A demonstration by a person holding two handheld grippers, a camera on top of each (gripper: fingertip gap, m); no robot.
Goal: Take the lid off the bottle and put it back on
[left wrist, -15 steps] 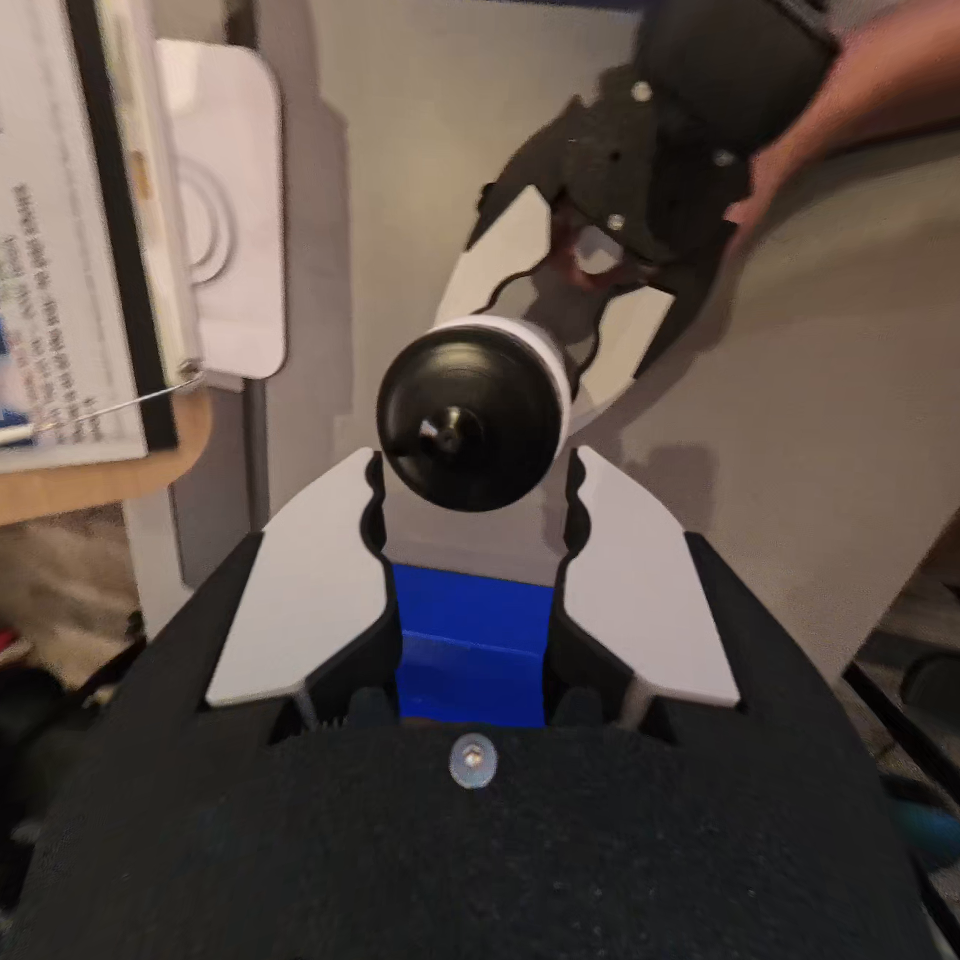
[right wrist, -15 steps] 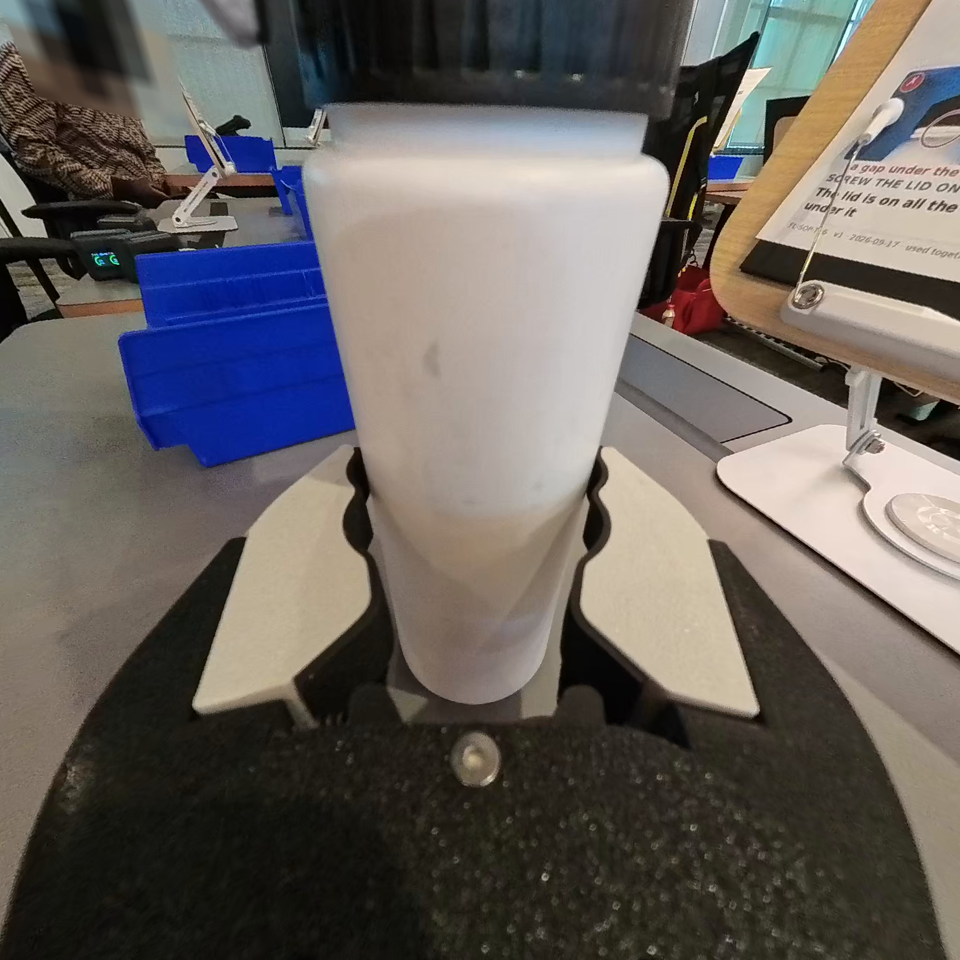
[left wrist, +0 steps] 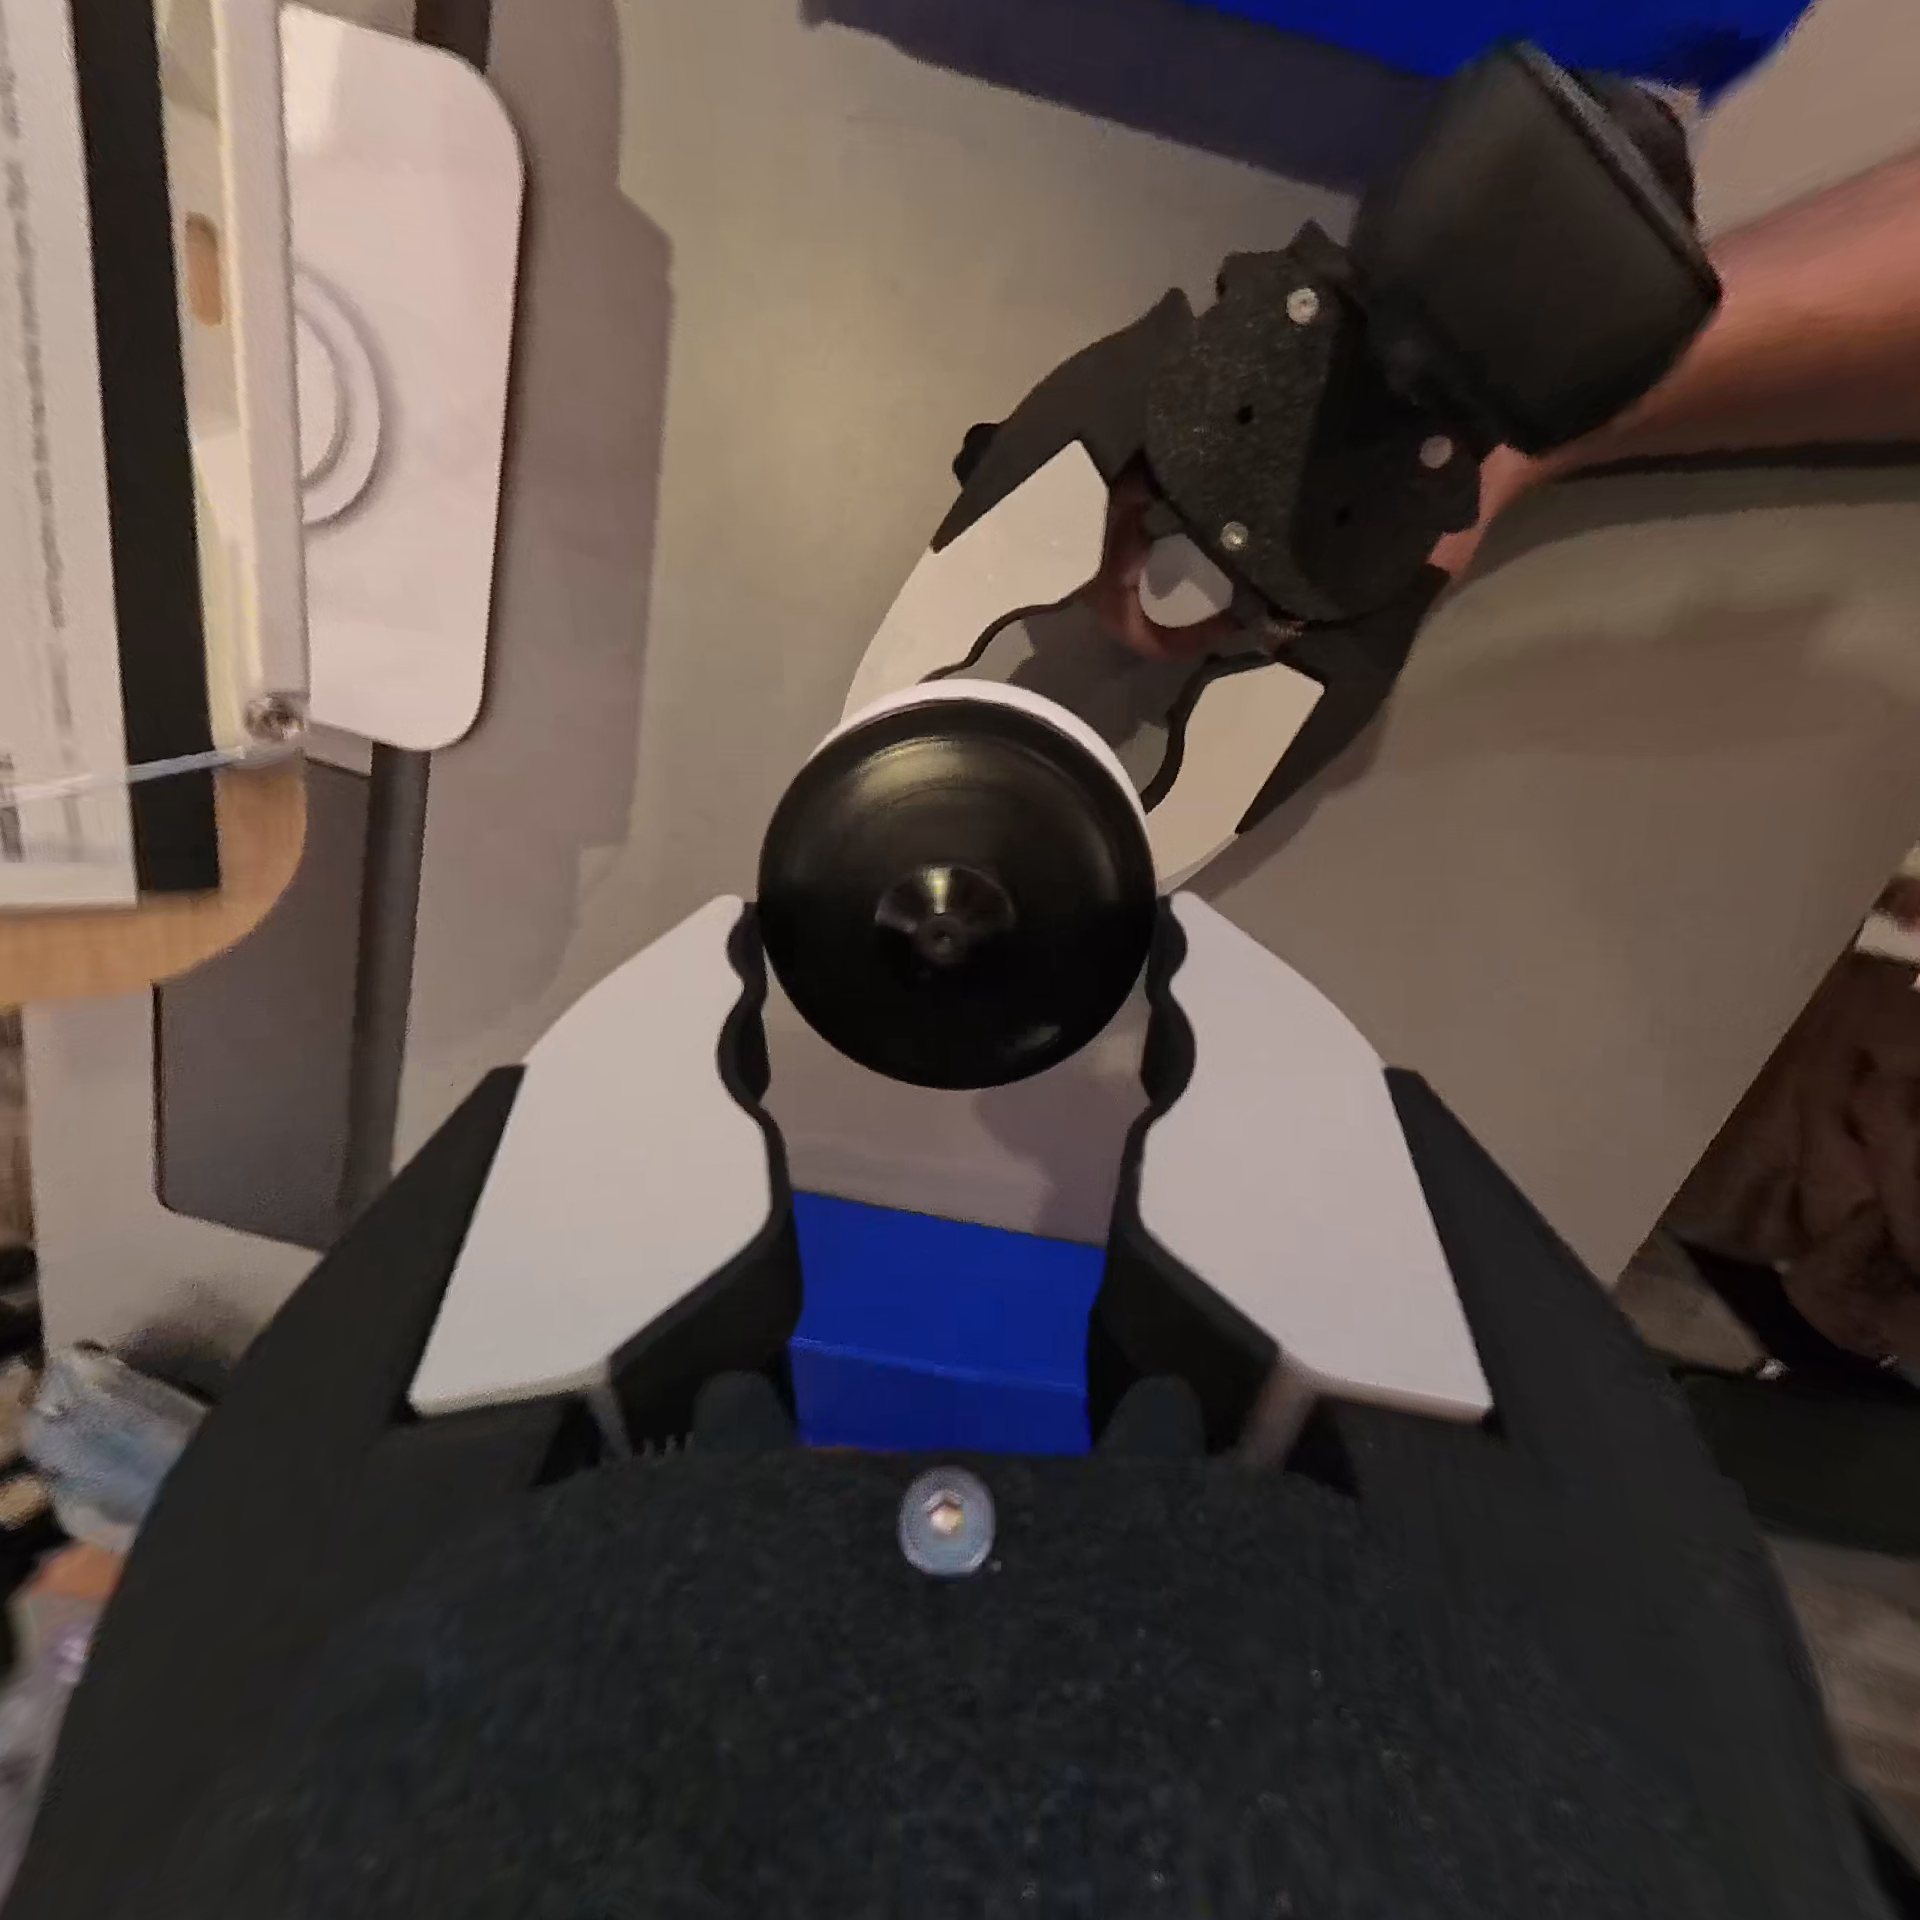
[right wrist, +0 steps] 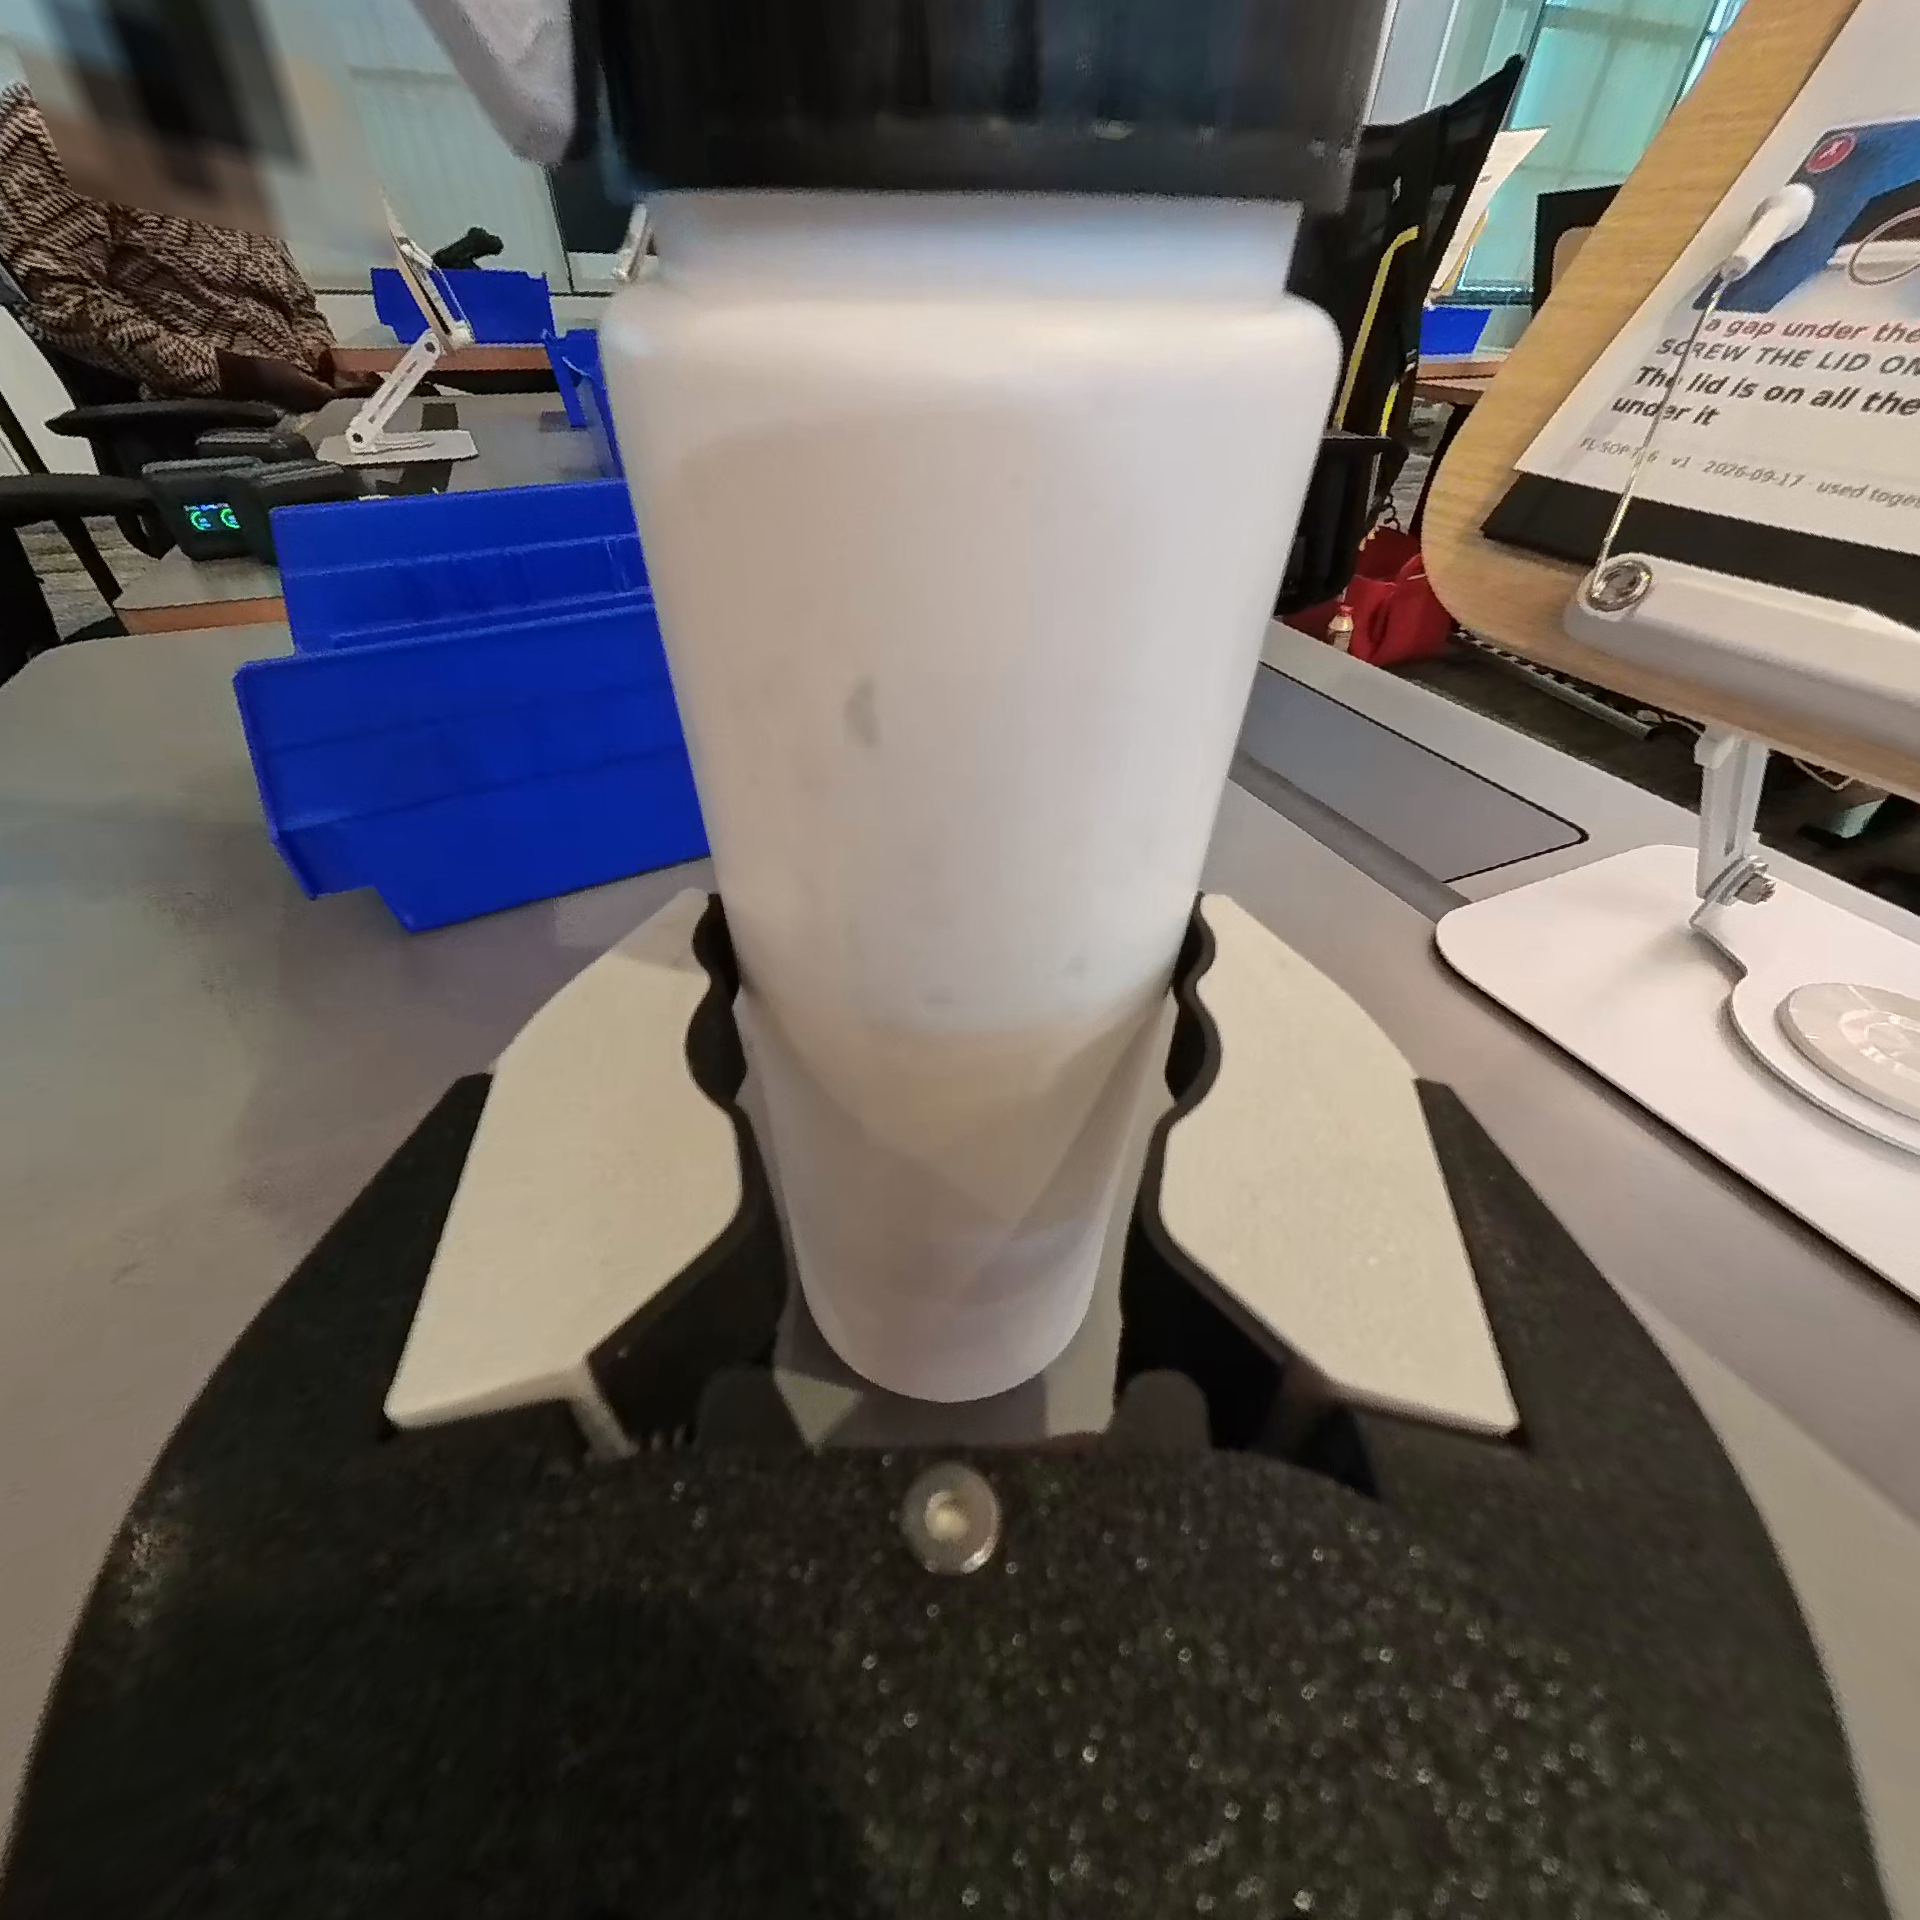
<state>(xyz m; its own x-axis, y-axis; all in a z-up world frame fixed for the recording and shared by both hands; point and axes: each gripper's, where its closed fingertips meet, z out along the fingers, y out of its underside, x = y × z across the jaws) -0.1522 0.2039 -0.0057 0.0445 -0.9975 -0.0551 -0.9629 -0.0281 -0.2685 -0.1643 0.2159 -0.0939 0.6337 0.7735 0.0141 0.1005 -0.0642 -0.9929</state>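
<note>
The white bottle (right wrist: pixel 966 623) stands upright between my right gripper's (right wrist: pixel 956 956) pads, which press on its lower body. Its black lid (right wrist: pixel 987 104) fills the top of that view. In the left wrist view I look straight down on the lid (left wrist: pixel 956 894), with the bottle's white shoulder (left wrist: pixel 966 696) showing behind it. My left gripper (left wrist: pixel 956 935) has its fingertips against both sides of the lid's rim, with no gap showing. One of its fingers (right wrist: pixel 520 83) shows beside the lid in the right wrist view. The right gripper's fingers (left wrist: pixel 1247 748) show beyond the bottle.
Blue bins (right wrist: pixel 447 707) sit on the grey table at the left. A wooden board with a printed sheet (right wrist: pixel 1714 343) on a white stand base (right wrist: pixel 1621 997) is at the right. A hand (left wrist: pixel 1766 312) holds the right gripper. A person (right wrist: pixel 135 291) sits far back.
My left gripper has moved onto the lid: it lay just past the fingertips and now sits between them. The right gripper still holds the bottle in the same place.
</note>
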